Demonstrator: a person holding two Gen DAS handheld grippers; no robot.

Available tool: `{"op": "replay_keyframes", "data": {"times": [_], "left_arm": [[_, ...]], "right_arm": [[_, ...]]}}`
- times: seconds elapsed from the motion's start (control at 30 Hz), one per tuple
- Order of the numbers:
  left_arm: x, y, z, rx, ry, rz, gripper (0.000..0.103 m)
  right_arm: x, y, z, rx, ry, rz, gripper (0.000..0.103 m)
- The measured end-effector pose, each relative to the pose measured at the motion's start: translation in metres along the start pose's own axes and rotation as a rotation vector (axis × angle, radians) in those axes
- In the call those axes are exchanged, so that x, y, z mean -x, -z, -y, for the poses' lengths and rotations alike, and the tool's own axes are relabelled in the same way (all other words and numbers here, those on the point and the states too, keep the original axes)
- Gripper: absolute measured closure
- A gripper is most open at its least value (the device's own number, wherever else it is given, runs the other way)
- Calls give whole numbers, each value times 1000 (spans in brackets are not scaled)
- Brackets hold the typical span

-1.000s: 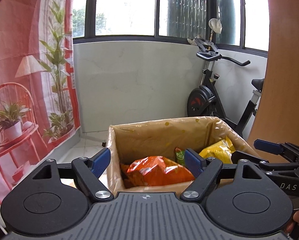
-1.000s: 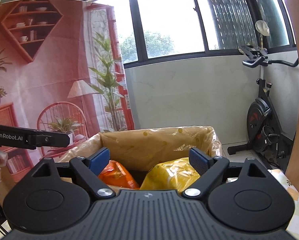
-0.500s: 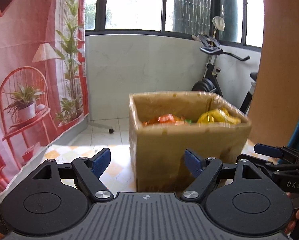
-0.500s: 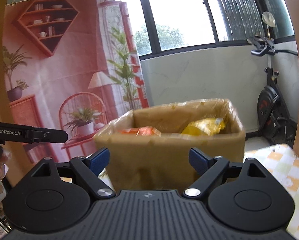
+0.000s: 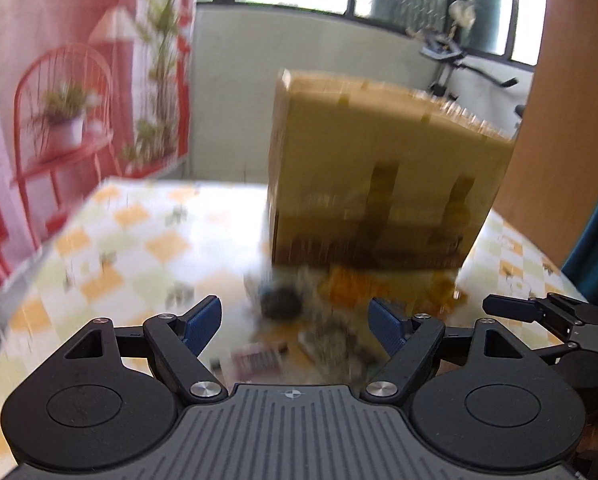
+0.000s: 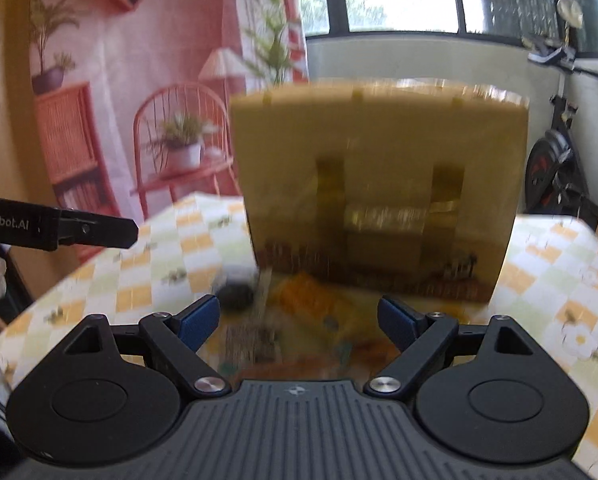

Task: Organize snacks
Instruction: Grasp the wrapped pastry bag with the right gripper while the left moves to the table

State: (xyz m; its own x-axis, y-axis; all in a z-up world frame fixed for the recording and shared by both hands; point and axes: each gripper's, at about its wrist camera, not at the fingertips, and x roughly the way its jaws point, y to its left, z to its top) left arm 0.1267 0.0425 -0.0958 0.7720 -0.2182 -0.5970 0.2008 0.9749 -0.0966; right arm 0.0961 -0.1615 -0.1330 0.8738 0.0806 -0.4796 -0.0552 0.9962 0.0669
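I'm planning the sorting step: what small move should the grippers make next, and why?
Probably lower the right gripper onto the blurred orange packet lying before the cardboard box. Its jaws stand open and empty, like those of the left gripper, and loose snacks lie on the table just ahead.

A checked yellow-and-white cloth covers the surface (image 5: 147, 240). A cardboard box (image 5: 383, 176) stands on it; blurred snack packets (image 6: 311, 304) and a dark round item (image 5: 279, 300) lie just before the box.
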Motion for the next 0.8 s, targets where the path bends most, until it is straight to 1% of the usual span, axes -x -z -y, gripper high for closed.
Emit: {"op": "replay_keyframes", "data": {"times": [0.07, 0.17, 0.23, 0.27, 0.4, 0.6, 0.8], "left_arm": [[-5, 13, -2, 31, 2, -39, 22], [-9, 27, -8, 71, 18, -82, 22], [-11, 34, -11, 95, 22, -99, 23], [-12, 36, -12, 104, 25, -104, 23], [-17, 45, -8, 111, 34, -130, 24], [-25, 53, -3, 107, 54, -168, 24], [-29, 57, -4, 130, 62, -197, 25]], "right_arm": [[-7, 9, -1, 12, 1, -46, 14], [-19, 21, -5, 64, 20, -118, 14], [-24, 31, -11, 99, 23, -147, 14], [-26, 37, -13, 117, 23, -158, 12], [-30, 51, -22, 185, 53, -147, 10], [-31, 54, -14, 134, 47, -142, 10], [-31, 56, -11, 114, 49, -141, 8]]}}
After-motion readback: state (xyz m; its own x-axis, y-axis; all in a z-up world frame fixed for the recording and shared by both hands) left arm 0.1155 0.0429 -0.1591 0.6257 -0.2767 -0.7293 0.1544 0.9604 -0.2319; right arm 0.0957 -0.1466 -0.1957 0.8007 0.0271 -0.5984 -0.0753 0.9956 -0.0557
